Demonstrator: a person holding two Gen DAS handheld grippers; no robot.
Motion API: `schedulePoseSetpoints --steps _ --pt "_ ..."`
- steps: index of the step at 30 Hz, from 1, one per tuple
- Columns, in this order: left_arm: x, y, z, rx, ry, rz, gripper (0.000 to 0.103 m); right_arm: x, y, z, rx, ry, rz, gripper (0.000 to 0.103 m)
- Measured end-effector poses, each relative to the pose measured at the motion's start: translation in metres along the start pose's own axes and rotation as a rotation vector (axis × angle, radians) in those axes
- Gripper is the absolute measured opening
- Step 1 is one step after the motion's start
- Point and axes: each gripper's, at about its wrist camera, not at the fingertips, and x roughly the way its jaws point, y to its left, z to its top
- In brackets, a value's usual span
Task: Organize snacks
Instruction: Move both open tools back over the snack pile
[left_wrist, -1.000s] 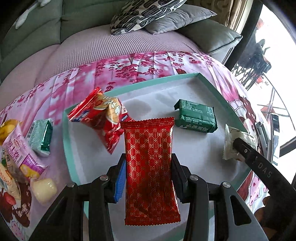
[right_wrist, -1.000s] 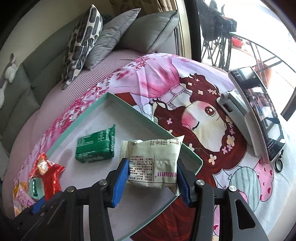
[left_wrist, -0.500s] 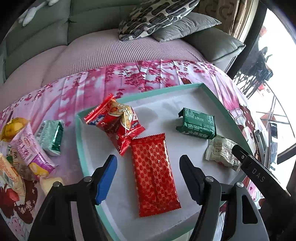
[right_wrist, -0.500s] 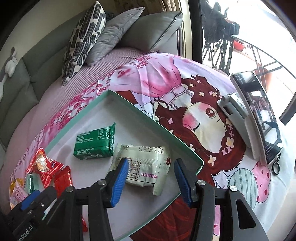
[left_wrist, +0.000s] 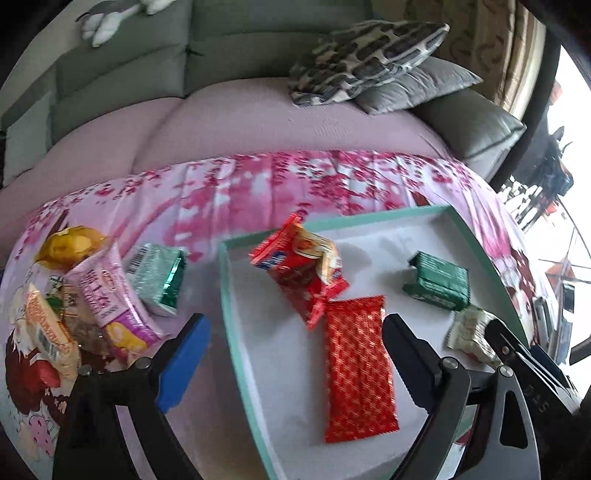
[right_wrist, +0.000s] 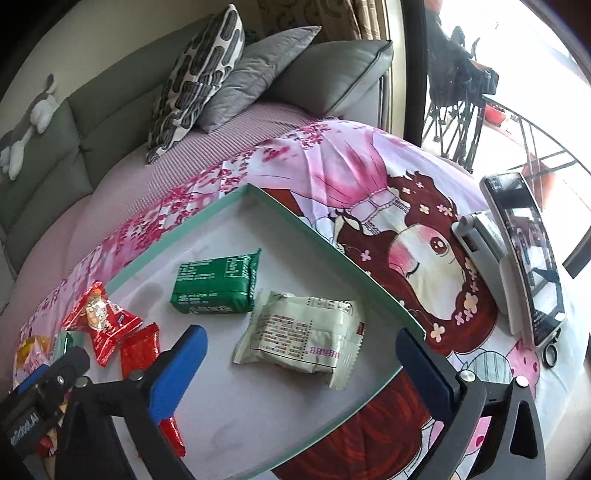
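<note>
Left wrist view: the left tongs (left_wrist: 295, 354) are spread wide and hold nothing, one blue pad over the cloth and the other over the tray (left_wrist: 236, 376). Just ahead, a long red patterned packet (left_wrist: 356, 373) lies flat inside the tray, its far end touched by a crumpled red snack bag (left_wrist: 306, 269). A green packet (left_wrist: 437, 280) sits further right. Outside the tray, to the left, loose snacks are heaped on the cloth: a silver-green packet (left_wrist: 157, 277), a pink pouch (left_wrist: 107, 306) and a yellow bag (left_wrist: 70, 245).

From the right wrist, the right tongs (right_wrist: 301, 365) are likewise wide open and empty, with a pale white packet (right_wrist: 301, 341) lying between and just beyond the pads, near the tray's right rim.

Judged from this, the heap on the left is the remaining work. A grasp there could catch two overlapping wrappers at once, or a slick foil could slip from the pads. The red bag's tail could also be dragged if the long packet is disturbed.

The tray rests on a pink printed cloth (right_wrist: 406, 206), apparently over a counter, though that cannot be confirmed. A phone on a stand (right_wrist: 524, 258) is propped to the right. Beyond, a grey sofa (right_wrist: 92, 110) with cushions (right_wrist: 199, 74) and a bright balcony window are seen.
</note>
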Motion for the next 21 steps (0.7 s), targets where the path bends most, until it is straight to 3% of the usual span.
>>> schedulePoseSetpoints --steps 7,12,17,21 --pt "-0.003 0.017 -0.004 -0.025 -0.009 -0.002 0.094 -0.008 0.01 -0.002 -0.022 -0.023 0.025 0.103" --pt "-0.012 0.035 -0.01 -0.043 -0.006 0.016 0.094 -0.018 0.013 -0.005 0.003 -0.034 0.102 0.103" --pt "-0.019 0.059 -0.01 -0.058 0.018 0.085 0.094 -0.023 0.033 -0.01 -0.063 -0.023 0.12 0.103" --pt "-0.019 0.085 -0.013 -0.086 0.066 0.127 0.094 -0.026 0.056 -0.02 -0.093 0.009 0.209 0.103"
